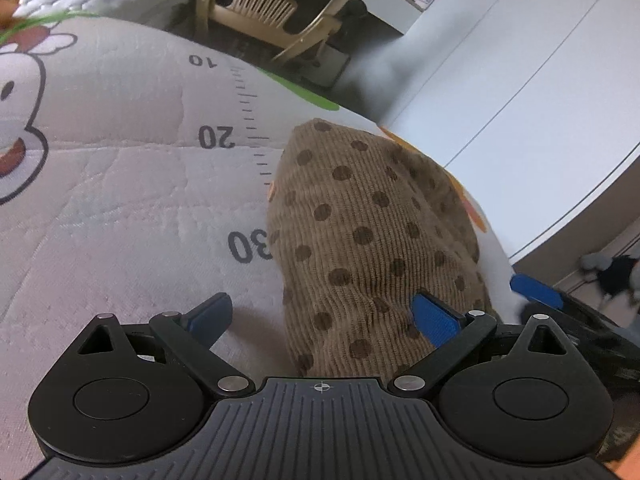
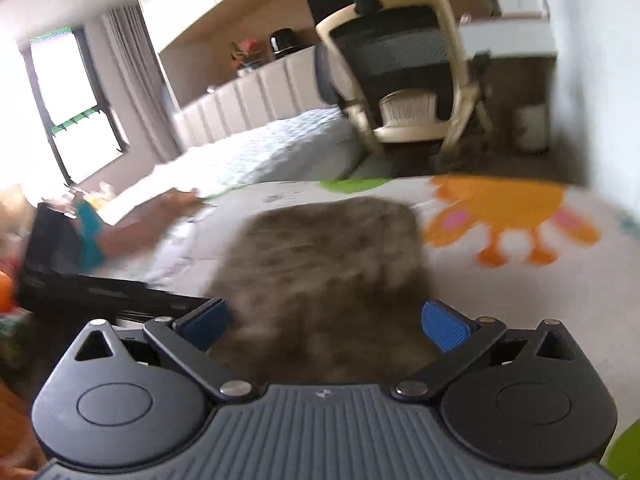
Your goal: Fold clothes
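Dotted brown garment (image 1: 372, 236) flat on mat (image 1: 120, 216) (folded), ahead of left tongs (image 1: 322, 318) and right tongs (image 2: 324, 322), both spread wide, unclamped.

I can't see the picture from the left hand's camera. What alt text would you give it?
A brown corduroy garment with dark polka dots lies folded on a white quilted mat printed with ruler markings and cartoon shapes. The left gripper sits over its near end with blue-padded jaws open, not pinching it. A beige chair stands behind.
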A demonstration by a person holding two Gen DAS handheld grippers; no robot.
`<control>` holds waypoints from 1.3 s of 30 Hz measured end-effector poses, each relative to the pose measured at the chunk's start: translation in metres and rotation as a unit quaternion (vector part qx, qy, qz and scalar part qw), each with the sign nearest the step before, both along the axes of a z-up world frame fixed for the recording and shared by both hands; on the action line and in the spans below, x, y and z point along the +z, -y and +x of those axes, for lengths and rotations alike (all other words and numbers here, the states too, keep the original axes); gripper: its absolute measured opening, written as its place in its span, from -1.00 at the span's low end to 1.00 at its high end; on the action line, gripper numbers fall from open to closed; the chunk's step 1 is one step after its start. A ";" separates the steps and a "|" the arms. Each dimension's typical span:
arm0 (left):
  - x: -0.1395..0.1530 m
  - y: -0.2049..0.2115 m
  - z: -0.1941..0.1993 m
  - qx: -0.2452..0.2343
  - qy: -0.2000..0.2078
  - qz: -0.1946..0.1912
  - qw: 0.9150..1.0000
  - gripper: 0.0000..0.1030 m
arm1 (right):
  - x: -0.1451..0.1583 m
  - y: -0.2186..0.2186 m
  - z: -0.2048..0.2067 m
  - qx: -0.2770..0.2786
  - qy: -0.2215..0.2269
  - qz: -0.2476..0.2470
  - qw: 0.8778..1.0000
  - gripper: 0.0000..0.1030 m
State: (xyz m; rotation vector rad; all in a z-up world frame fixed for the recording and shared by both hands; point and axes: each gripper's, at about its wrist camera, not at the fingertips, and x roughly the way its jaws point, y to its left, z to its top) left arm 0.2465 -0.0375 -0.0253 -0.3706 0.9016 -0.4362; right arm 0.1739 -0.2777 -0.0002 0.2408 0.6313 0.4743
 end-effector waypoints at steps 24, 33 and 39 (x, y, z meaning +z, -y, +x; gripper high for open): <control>0.001 0.011 -0.013 -0.010 0.006 0.027 1.000 1.00 | -0.030 -0.032 -0.003 0.007 -0.040 -0.050 0.998 1.00; 0.000 0.006 -0.016 -0.018 0.009 0.008 1.000 1.00 | -0.032 -0.031 -0.008 0.014 -0.027 -0.052 0.998 1.00; 0.000 0.012 -0.017 -0.034 0.011 0.008 0.999 1.00 | -0.025 -0.027 -0.009 0.004 -0.023 -0.059 0.998 1.00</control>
